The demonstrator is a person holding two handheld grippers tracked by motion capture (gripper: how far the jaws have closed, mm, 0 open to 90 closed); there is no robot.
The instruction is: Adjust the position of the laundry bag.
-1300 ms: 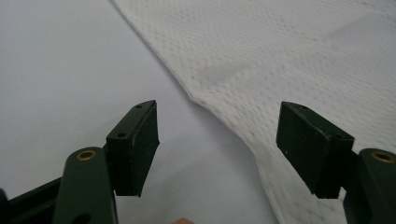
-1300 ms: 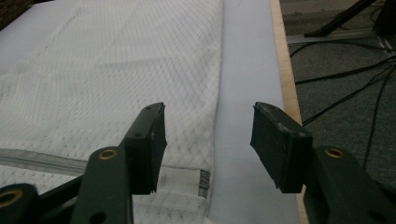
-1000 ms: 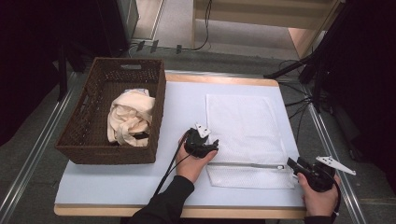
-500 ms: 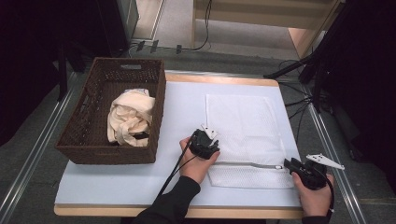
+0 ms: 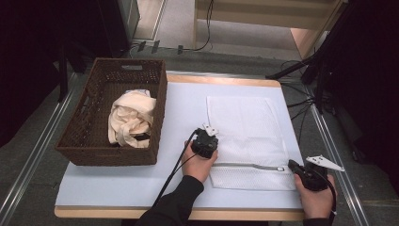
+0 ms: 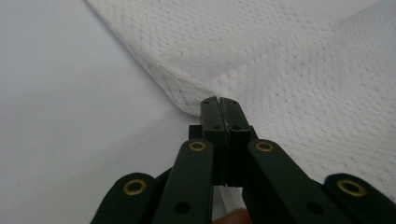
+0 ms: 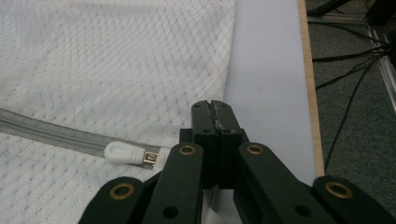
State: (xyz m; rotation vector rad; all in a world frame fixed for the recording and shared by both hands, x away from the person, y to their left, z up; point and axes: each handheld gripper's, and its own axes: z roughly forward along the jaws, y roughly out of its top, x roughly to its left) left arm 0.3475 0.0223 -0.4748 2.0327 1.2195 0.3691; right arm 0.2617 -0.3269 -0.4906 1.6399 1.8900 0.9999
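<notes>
A white mesh laundry bag [image 5: 244, 127] lies flat on the pale blue mat, its grey zipper [image 5: 249, 166] running across near the front. My left gripper [image 5: 209, 141] [image 6: 218, 100] sits at the bag's left edge. Its jaws have just been closing and now pinch a raised fold of mesh [image 6: 187, 70]. My right gripper [image 5: 291, 165] [image 7: 212, 103] rests at the bag's right edge, its jaws also just closed. The white zipper pull [image 7: 126, 153] lies just left of them, outside the jaws. I cannot tell whether mesh is caught between them.
A dark wicker basket [image 5: 94, 94] stands at the left of the table with a cream cloth [image 5: 129, 117] bundled inside. The table's wooden right edge [image 7: 308, 70] runs close beside the right gripper, with cables on the floor beyond.
Both grippers have closed. The left one slid a little right onto the bag's left edge. The right one moved slightly left toward the zipper's end.
</notes>
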